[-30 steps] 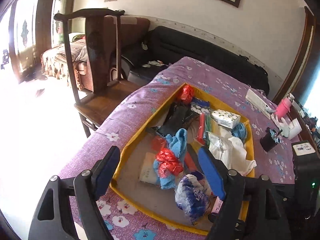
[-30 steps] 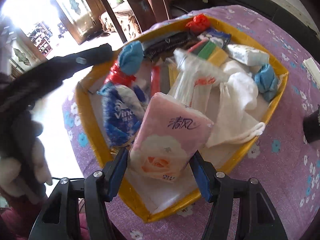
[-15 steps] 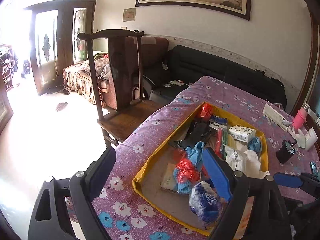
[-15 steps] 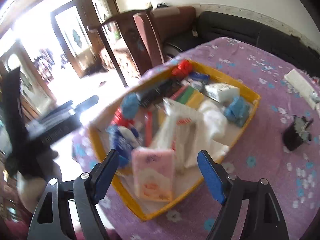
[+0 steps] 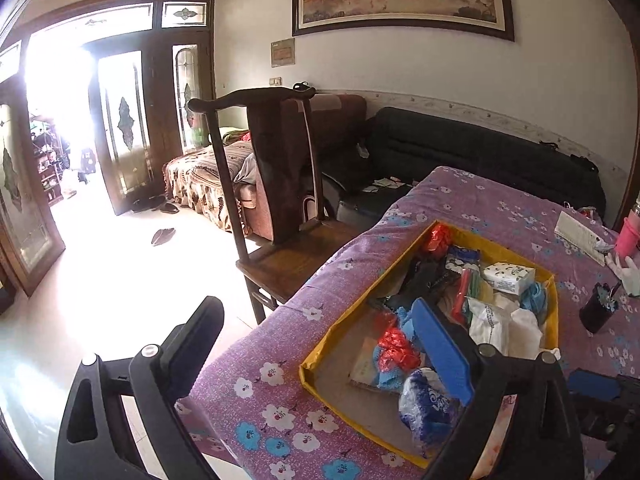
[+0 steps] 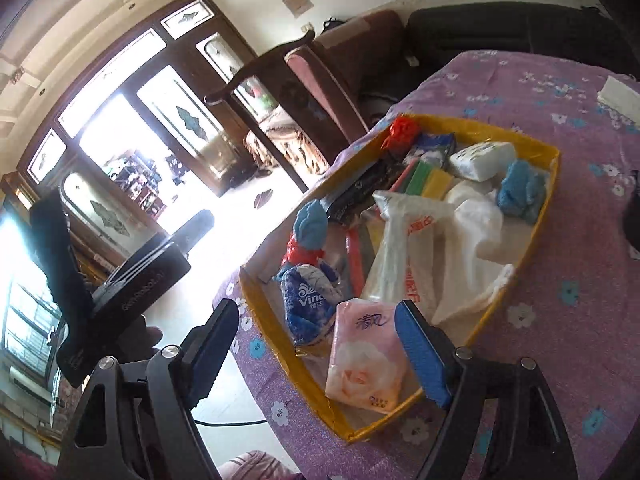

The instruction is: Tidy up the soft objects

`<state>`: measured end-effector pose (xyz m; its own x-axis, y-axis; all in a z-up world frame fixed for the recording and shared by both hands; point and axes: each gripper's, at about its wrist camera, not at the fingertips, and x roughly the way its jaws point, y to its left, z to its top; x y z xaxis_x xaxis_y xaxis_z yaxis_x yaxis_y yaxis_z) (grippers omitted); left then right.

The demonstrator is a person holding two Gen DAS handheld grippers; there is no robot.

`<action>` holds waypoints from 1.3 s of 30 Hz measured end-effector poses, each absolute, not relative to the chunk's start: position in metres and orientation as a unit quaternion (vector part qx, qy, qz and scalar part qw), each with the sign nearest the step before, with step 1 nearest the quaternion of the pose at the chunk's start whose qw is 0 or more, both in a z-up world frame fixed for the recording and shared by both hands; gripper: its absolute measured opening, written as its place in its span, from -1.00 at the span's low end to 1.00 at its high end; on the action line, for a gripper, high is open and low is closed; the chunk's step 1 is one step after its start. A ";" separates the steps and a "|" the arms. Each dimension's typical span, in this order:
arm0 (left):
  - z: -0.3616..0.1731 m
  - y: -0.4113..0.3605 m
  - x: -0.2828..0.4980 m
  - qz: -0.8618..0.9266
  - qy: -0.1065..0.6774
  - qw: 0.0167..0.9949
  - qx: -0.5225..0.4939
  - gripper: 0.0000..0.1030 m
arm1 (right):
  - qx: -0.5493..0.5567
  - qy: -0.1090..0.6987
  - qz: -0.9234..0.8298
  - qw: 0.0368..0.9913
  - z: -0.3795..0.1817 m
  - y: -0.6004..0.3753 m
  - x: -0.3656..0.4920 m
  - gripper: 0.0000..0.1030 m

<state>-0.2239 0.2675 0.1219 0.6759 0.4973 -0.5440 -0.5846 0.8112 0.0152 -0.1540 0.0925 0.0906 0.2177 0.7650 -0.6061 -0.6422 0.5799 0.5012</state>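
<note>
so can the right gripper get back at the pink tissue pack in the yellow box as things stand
Probably yes. The pink tissue pack lies on top at the near end of the yellow box, uncovered, and the right gripper is open and empty just above it.

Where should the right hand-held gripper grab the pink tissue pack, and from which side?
Grip the pink tissue pack across its two long edges, coming down from above at the near corner of the yellow tray. It lies flat, face up, and probably squashes easily. The blue tissue pack crowds its left edge.

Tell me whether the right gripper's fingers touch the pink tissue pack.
Apart. In the right wrist view, the pink tissue pack lies in the yellow tray, beyond the open right gripper.
</note>
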 end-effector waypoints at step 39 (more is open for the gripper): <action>0.157 0.062 -0.180 0.132 0.219 0.967 -0.024 1.00 | 0.000 0.323 0.192 0.927 0.078 -0.106 -0.185 0.78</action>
